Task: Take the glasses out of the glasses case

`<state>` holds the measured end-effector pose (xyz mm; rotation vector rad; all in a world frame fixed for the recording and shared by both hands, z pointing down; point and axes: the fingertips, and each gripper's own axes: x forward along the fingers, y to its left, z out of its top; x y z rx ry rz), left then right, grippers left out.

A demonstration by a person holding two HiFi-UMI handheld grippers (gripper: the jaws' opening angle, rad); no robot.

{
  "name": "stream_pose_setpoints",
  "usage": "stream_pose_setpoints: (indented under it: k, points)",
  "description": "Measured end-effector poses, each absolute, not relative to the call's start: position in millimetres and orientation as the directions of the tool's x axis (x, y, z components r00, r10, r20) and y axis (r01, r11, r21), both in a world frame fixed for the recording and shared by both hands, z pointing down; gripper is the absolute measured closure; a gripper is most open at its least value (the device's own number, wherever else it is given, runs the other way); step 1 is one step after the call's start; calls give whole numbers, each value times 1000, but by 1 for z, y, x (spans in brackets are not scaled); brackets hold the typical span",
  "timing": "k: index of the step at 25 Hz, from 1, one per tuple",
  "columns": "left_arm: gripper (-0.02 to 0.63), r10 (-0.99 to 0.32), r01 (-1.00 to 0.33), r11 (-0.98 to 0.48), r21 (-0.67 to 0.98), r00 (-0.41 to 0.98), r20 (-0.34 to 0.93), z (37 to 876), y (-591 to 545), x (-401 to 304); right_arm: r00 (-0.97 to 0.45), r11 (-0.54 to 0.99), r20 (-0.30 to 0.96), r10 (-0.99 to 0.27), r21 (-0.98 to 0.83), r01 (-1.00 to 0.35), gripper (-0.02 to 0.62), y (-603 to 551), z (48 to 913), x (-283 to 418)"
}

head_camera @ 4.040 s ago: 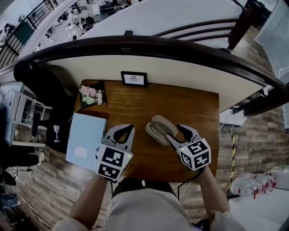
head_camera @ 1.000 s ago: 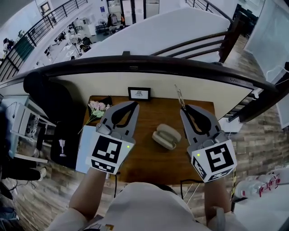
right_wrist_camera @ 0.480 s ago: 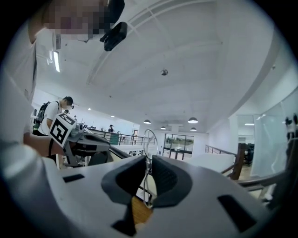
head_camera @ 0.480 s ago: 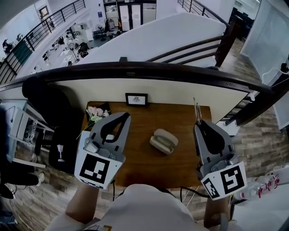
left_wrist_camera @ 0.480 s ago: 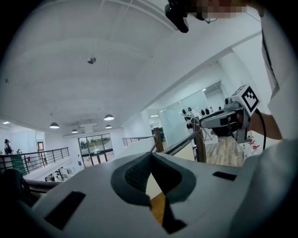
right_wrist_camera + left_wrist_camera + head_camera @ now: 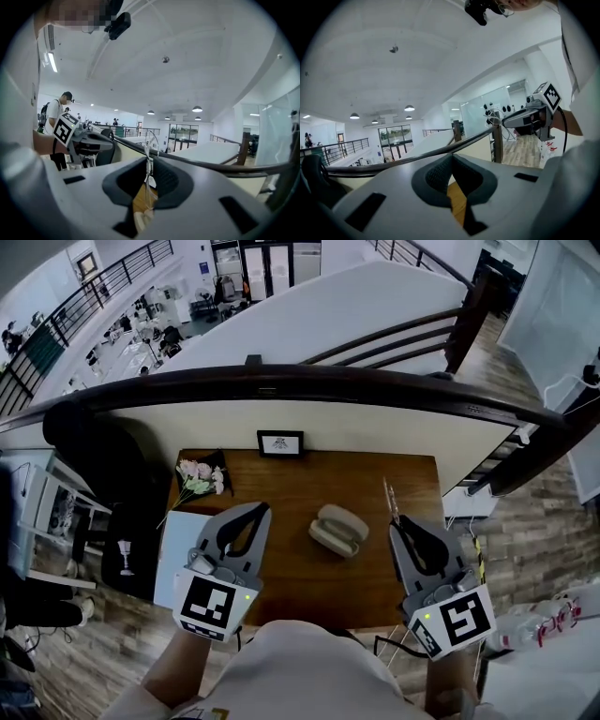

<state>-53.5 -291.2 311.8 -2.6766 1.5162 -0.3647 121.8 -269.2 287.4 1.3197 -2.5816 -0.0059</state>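
The beige glasses case lies open in the middle of the wooden table. My right gripper hangs to the right of the case, shut on thin clear-framed glasses that stick up past its tips. In the right gripper view the glasses stand upright, pinched between the dark pads. My left gripper hovers left of the case with its tips together and nothing in them. In the left gripper view its tips meet over the tabletop.
A small framed picture stands at the table's far edge, with pink flowers at the far left corner. A light blue book lies by the left gripper. A dark curved railing runs behind the table. A black chair sits to the left.
Four seconds ago the right gripper was down at the case; now it holds the glasses clear of it. Over the last second both grippers have sunk back toward me.
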Motion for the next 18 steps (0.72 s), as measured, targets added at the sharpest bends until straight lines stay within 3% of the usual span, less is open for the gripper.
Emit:
stream_pose_setpoints:
  k: [18]
  points:
    - [604,-859,-849,-505,-154,477,183,305,-289,-55,-558,592,217,-801,155,-791,551,-272,292,125]
